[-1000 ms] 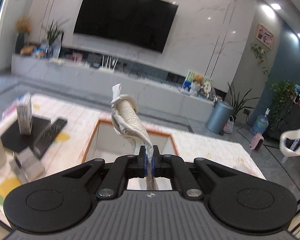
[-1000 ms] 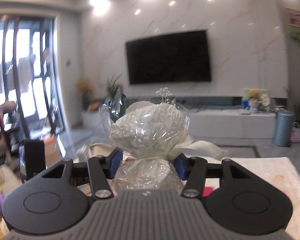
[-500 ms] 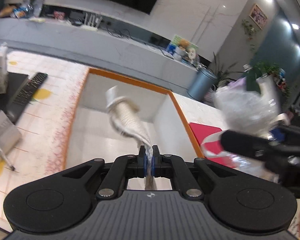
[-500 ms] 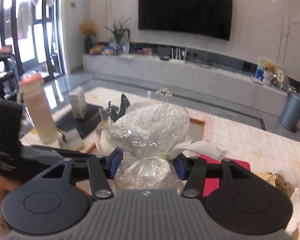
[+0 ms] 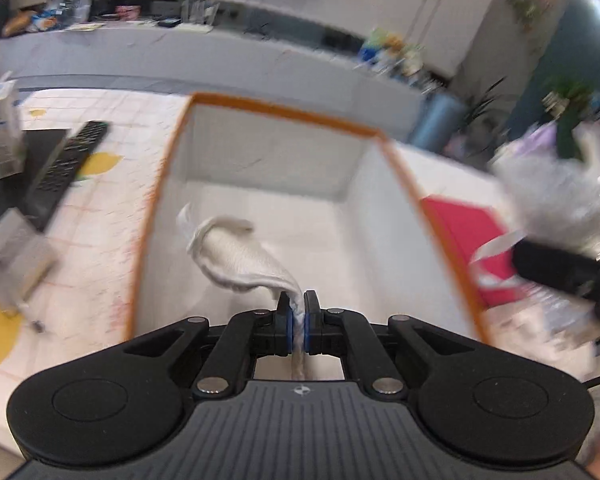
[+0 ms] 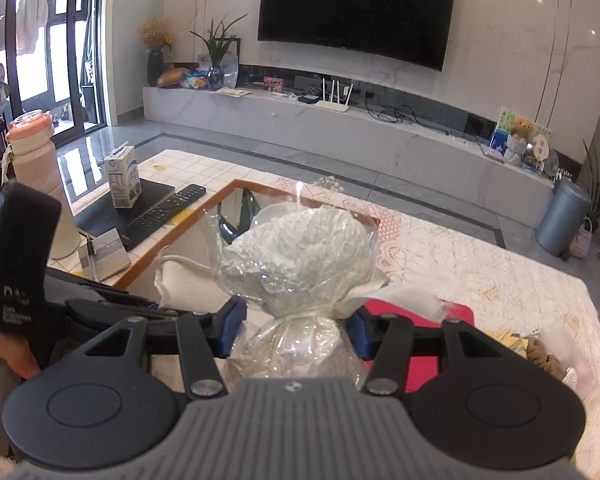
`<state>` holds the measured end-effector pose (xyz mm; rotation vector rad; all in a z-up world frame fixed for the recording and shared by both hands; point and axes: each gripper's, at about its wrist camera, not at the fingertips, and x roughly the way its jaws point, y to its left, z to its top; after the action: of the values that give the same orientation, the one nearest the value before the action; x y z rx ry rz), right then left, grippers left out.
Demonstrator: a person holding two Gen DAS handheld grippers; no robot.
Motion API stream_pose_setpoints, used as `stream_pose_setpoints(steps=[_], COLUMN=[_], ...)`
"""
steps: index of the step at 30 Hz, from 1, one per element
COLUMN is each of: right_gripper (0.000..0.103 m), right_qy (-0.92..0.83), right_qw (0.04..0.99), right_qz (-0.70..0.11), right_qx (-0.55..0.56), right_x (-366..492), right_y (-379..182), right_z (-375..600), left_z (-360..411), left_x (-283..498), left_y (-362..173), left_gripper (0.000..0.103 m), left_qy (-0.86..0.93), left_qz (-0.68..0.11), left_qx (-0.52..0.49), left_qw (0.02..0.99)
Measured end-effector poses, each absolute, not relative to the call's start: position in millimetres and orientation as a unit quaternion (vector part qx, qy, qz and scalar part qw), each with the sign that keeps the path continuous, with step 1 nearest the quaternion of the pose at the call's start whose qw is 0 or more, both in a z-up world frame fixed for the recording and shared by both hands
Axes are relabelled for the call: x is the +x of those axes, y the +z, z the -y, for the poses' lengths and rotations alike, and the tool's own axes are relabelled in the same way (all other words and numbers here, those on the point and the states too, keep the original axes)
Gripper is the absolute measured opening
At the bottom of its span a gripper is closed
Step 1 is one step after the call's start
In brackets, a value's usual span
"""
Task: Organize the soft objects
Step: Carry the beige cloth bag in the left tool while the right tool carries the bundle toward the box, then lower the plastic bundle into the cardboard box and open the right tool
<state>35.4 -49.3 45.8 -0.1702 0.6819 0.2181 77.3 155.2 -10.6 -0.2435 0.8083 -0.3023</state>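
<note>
Two grippers over a white bin with an orange rim (image 5: 284,114), set on a pale patterned tablecloth (image 6: 480,280). Left gripper (image 5: 298,312): jaws pinched together on the end of a white sock (image 5: 240,258), drooping ahead and left, inside the bin's opening above its floor; contact with the floor impossible to judge. Right gripper (image 6: 294,328): jaws partway apart, blue pads pressed on the cellophane neck of a wrapped white bouquet (image 6: 300,248), tied with a pale ribbon (image 6: 396,296), held upright near the bin's right wall. Just right of the bin, a red pad (image 6: 456,316) flat on the cloth. Left of the bin, a black remote (image 6: 164,210), beside it a small milk carton (image 6: 122,182) standing on a black notebook (image 6: 100,216). Further left, a pink-capped bottle (image 6: 32,152). Far wall: a dark television (image 6: 356,12) above a long grey console (image 6: 340,128).
</note>
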Motion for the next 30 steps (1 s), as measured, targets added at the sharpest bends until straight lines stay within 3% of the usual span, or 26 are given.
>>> stream_pose_setpoints(steps=[3, 5, 8, 10, 14, 15, 20, 30], right_gripper=[0.053, 0.053, 0.053, 0.053, 0.053, 0.053, 0.053, 0.053], right_qy=[0.109, 0.11, 0.111, 0.112, 0.104, 0.103, 0.106, 0.147], right_qw=[0.934, 0.934, 0.934, 0.933, 0.932, 0.932, 0.929, 0.913], right_qz=[-0.332, -0.333, -0.333, -0.333, -0.336, -0.338, -0.345, -0.379], right_qx=[-0.075, -0.072, -0.073, -0.074, -0.082, -0.085, -0.088, -0.043], right_x=[33, 26, 24, 22, 23, 23, 22, 52], right_y=[46, 47, 46, 46, 46, 45, 43, 24], right_z=[50, 52, 52, 52, 54, 54, 56, 40], left_z=[-159, -159, -143, -123, -95, -92, -109, -160], left_x=[76, 84, 90, 83, 65, 60, 44, 52], left_y=[-4, -12, -32, -37, -32, -28, 2, 14], left_gripper=[0.005, 0.009, 0.017, 0.033, 0.082, 0.085, 0.091, 0.092], left_qy=[-0.205, -0.188, -0.069, -0.017, 0.038, 0.054, 0.1, 0.174], left_qz=[-0.369, -0.398, -0.445, -0.437, -0.386, -0.361, -0.278, -0.293], left_qx=[-0.161, -0.166, -0.043, 0.06, 0.168, 0.178, 0.125, 0.015], left_qw=[0.892, 0.882, 0.892, 0.898, 0.906, 0.914, 0.947, 0.94])
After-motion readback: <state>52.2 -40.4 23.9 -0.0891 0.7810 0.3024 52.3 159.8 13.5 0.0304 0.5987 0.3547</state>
